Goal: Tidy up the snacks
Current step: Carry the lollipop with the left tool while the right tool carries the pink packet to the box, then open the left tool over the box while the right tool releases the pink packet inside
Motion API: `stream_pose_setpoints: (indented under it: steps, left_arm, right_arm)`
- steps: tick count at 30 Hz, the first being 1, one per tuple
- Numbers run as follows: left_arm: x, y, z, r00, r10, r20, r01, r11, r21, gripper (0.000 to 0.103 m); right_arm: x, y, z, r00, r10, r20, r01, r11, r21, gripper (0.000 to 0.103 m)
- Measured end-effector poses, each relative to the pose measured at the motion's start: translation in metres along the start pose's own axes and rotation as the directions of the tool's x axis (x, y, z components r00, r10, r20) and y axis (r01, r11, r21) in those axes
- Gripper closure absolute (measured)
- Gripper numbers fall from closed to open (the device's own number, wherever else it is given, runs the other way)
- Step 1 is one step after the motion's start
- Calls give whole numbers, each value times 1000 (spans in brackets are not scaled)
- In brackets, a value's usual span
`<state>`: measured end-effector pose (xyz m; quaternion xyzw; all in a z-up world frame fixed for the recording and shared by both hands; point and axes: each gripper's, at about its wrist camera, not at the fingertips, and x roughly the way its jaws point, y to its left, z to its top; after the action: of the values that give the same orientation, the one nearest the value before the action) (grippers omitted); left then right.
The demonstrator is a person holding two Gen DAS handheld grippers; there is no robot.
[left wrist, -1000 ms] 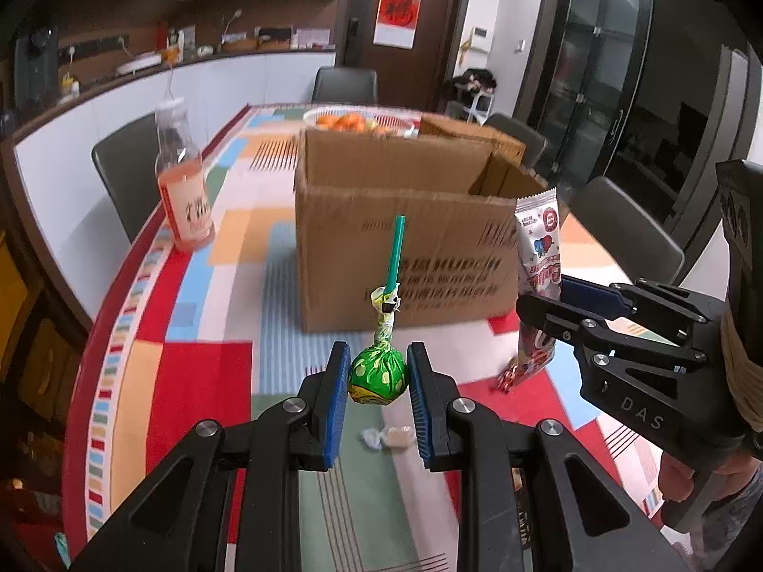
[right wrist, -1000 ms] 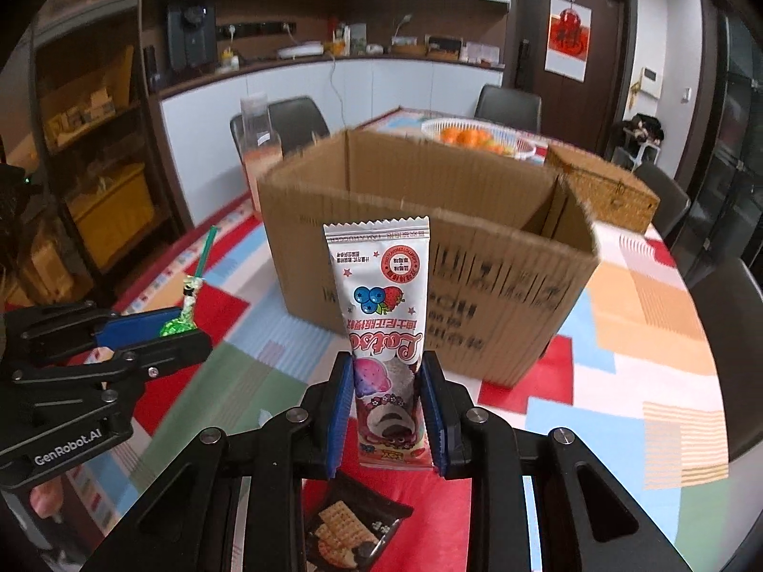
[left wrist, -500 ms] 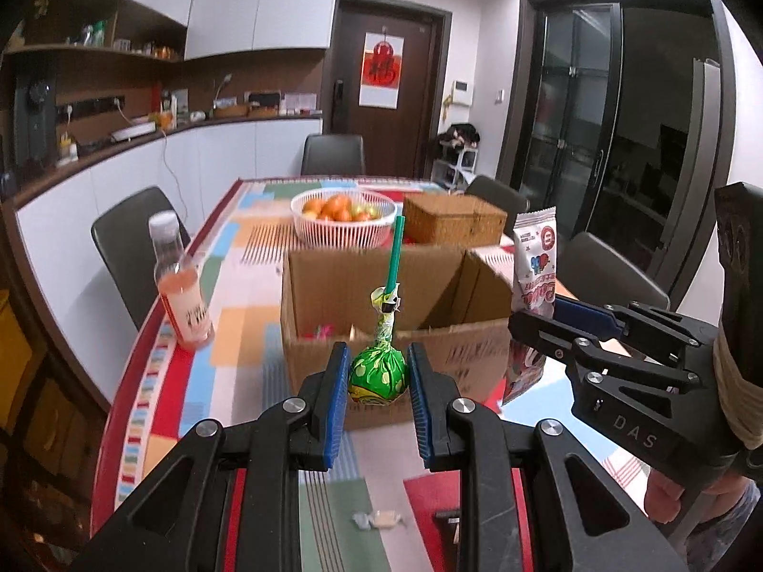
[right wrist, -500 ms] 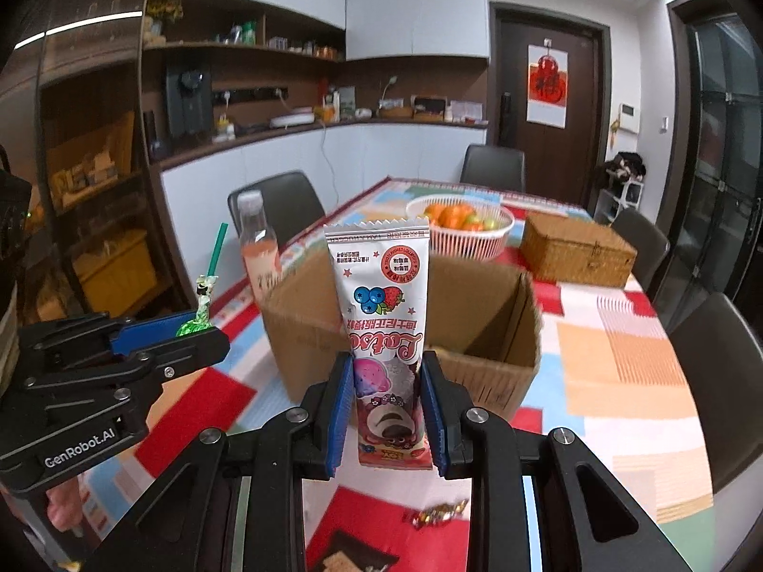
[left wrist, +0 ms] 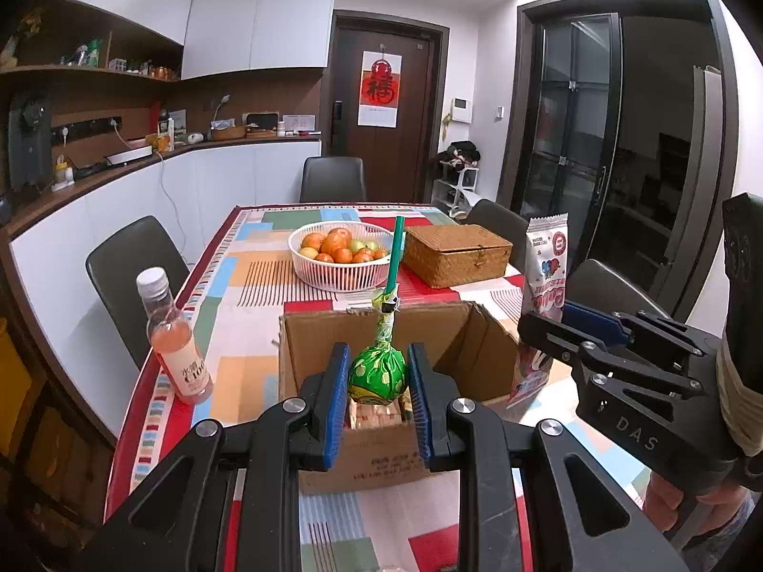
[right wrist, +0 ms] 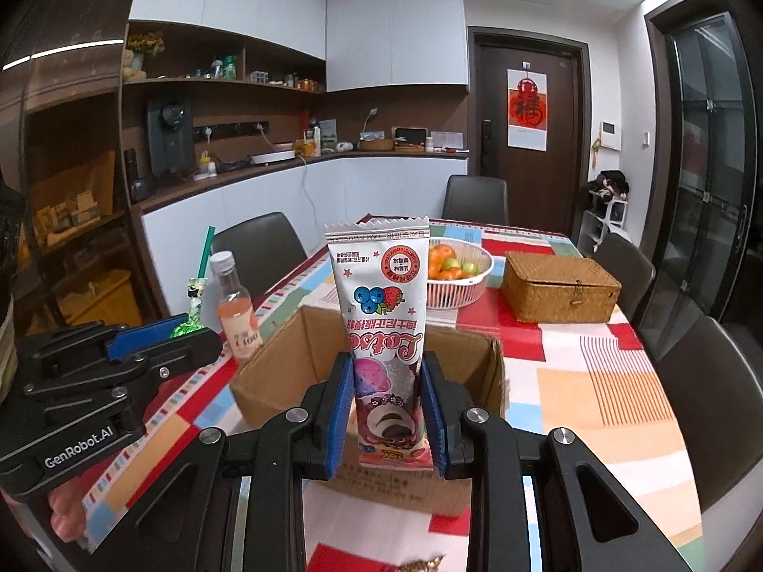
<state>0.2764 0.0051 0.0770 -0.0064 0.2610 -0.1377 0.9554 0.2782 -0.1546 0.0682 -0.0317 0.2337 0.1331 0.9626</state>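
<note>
A green-wrapped lollipop (left wrist: pixel 376 374) with a green stick stands upright between the blue pads of my left gripper (left wrist: pixel 376 393), which is shut on it above the near wall of the open cardboard box (left wrist: pixel 481 333). My right gripper (right wrist: pixel 387 403) is shut on a tall white snack packet (right wrist: pixel 381 314) printed with berries and ice cream, held upright over the box (right wrist: pixel 281 367). In the left wrist view the right gripper (left wrist: pixel 553 326) and its packet (left wrist: pixel 546 267) hang at the box's right side. In the right wrist view the left gripper (right wrist: pixel 181 341) with the lollipop (right wrist: pixel 193 319) is at the left.
A pink drink bottle (left wrist: pixel 174 338) stands left of the box. Behind it are a white basket of fruit (left wrist: pixel 341 257) and a wicker box (left wrist: pixel 458 255). Dark chairs ring the colourful tablecloth (right wrist: pixel 596 381). A wrapped candy (right wrist: pixel 419 565) lies at the near edge. Snacks show inside the box.
Both grippers have risen with their snacks, from facing the box's front wall to looking down over its open top. The views tilted upward, bringing the room into sight.
</note>
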Motion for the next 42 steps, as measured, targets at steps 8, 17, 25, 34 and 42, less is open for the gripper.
stream_pose_setpoints:
  steps: [8,17,25,34,42]
  left_arm:
    - [36,6,11,999,15,-51,-14,1000,3,78]
    - [82,12,11,989,27,-146,-27,1000,-1,78]
    - [80,5,0,982,78,-170,-70,996,50,57]
    - [30,-5,-14,990,85,-109,-78,994,73,52]
    - [-10,-10,-44,990,110,-94,-104,993,61,52]
  right_arm:
    - [31,-15,12,999,-31,-36,32,999,14,74]
    - [71,-26,13,992,-47,-117,51,998,23,74]
    - [74,-29,-2,984,-105,-145,107,994,7,50]
    - [34,-23,-17,991,-64,-120,69,997,35,50]
    - [1,-11,-40,992,-54,-112,59,997,41,50]
